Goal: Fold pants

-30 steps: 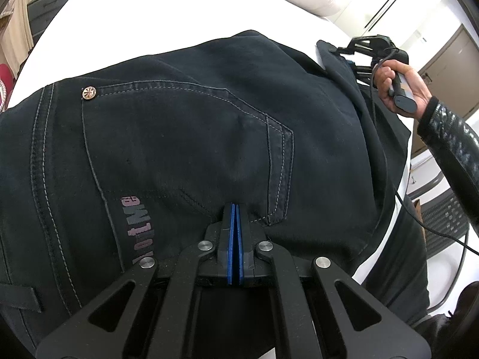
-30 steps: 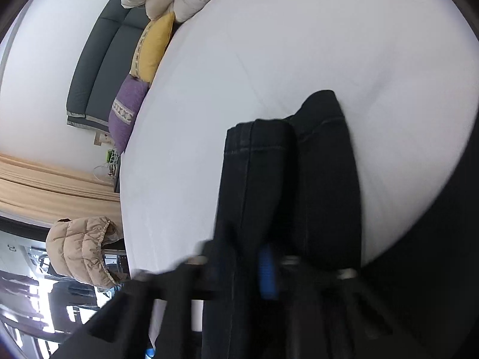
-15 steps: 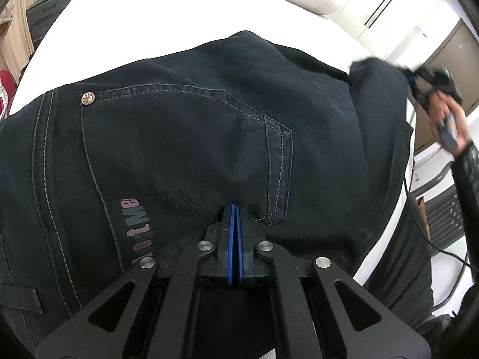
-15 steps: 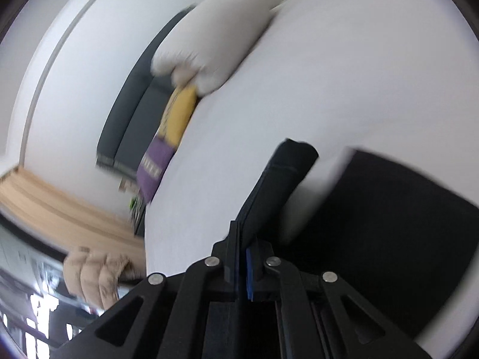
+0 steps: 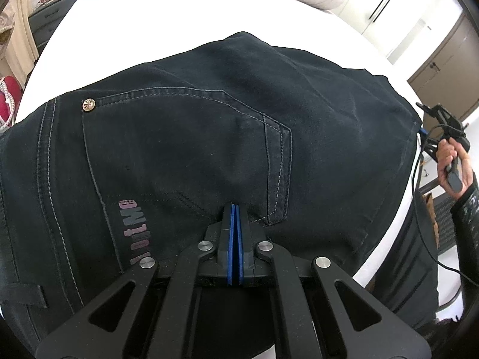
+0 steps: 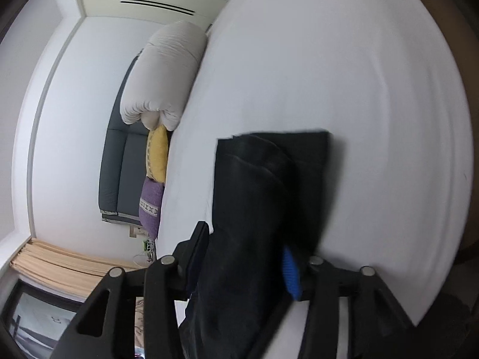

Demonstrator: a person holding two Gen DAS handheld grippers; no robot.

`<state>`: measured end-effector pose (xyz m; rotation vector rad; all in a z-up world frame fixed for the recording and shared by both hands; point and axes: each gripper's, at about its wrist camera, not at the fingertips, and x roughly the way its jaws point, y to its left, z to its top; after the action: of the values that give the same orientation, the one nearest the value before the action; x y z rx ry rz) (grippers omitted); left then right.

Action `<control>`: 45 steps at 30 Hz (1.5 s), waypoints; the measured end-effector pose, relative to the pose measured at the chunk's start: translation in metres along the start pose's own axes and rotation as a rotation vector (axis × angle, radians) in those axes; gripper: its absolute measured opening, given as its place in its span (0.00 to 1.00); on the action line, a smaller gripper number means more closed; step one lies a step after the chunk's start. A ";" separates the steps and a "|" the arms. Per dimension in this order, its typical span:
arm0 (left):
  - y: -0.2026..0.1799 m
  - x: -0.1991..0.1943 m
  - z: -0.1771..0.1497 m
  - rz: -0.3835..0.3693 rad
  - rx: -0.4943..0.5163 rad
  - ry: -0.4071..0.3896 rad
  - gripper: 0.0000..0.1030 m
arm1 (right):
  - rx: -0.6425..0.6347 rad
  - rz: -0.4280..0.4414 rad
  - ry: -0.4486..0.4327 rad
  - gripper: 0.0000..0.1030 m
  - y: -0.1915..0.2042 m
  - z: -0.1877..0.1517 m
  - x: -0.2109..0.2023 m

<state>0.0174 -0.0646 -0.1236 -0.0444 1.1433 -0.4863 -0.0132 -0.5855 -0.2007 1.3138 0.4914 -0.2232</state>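
Dark denim pants (image 5: 209, 137) spread seat-up across white bed (image 5: 179, 15), back pocket and rivet facing camera, waistband at far left. No subject of dispute on location: lying flat on bed, right edge running to mattress side.

Left to right:
- Left gripper (image 5: 235, 221) pointing down on seat just below pocket corner, blue pads pressed together, nothing visible between them. Looks like pinning fabric, not pinching it; hard to confirm from this angle.
- Right gripper (image 6: 248, 257) at far right edge of pants, held in a hand (image 5: 452, 158) with a cable trailing. Jaws have just been opening; now standing apart with leg fabric (image 6: 263, 185) between them, pads seemingly not pressing, though blurred.

Step in hand, by judgement: leg end brought over and being let go, so one lengthwise fold being laid down. Fold not yet tidy; bunched at near end in right wrist view.

Next move probably calls for: clearing right fingers from cloth without dragging it, keeping left anchor down, then regripping far end for cross fold.

Containers: none in play. Dresser (image 5: 45, 21) at far left with small clutter on top, contents unreadable.
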 end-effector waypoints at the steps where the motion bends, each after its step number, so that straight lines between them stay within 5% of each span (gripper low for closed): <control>1: -0.001 0.000 0.000 0.004 -0.001 0.000 0.01 | 0.003 0.004 0.001 0.48 0.001 0.002 0.002; 2: -0.004 0.001 0.000 0.008 0.000 0.001 0.01 | 0.013 0.007 0.006 0.40 0.000 0.005 0.005; 3: -0.006 0.000 0.000 0.012 0.001 0.001 0.01 | 0.022 0.006 0.011 0.22 -0.001 0.007 0.008; 6: -0.011 0.002 0.001 0.018 0.002 0.003 0.01 | 0.039 -0.030 0.011 0.05 -0.011 0.014 0.009; 12: -0.021 0.006 0.005 0.029 0.008 0.009 0.01 | -0.082 -0.073 -0.110 0.04 0.005 0.024 -0.021; 18: -0.024 0.006 0.005 0.032 0.010 0.006 0.01 | -0.058 -0.156 -0.082 0.01 -0.019 0.028 -0.007; 20: -0.024 0.006 0.002 0.032 0.013 0.004 0.01 | -0.014 -0.124 -0.086 0.01 -0.031 0.028 -0.008; 25: -0.021 0.004 -0.002 0.025 0.012 -0.002 0.01 | 0.039 -0.105 -0.104 0.14 -0.034 0.031 -0.024; 28: -0.016 0.002 -0.005 0.019 0.006 -0.010 0.01 | 0.001 -0.177 -0.220 0.53 -0.023 0.033 -0.054; 30: -0.013 0.001 -0.008 0.017 0.006 -0.015 0.01 | 0.019 -0.177 -0.273 0.57 -0.022 0.035 -0.076; 34: -0.009 -0.001 -0.012 0.013 0.002 -0.020 0.01 | -0.034 -0.046 -0.134 0.56 -0.004 0.015 -0.087; 38: -0.009 -0.003 -0.012 0.017 0.001 -0.024 0.01 | -0.183 0.068 0.179 0.53 0.034 -0.058 -0.058; 45: -0.009 -0.005 -0.015 0.020 -0.001 -0.040 0.01 | -0.187 0.117 0.559 0.52 0.052 -0.184 -0.002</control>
<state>-0.0005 -0.0675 -0.1227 -0.0434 1.1043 -0.4648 -0.0326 -0.3961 -0.1863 1.2081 0.8804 0.2931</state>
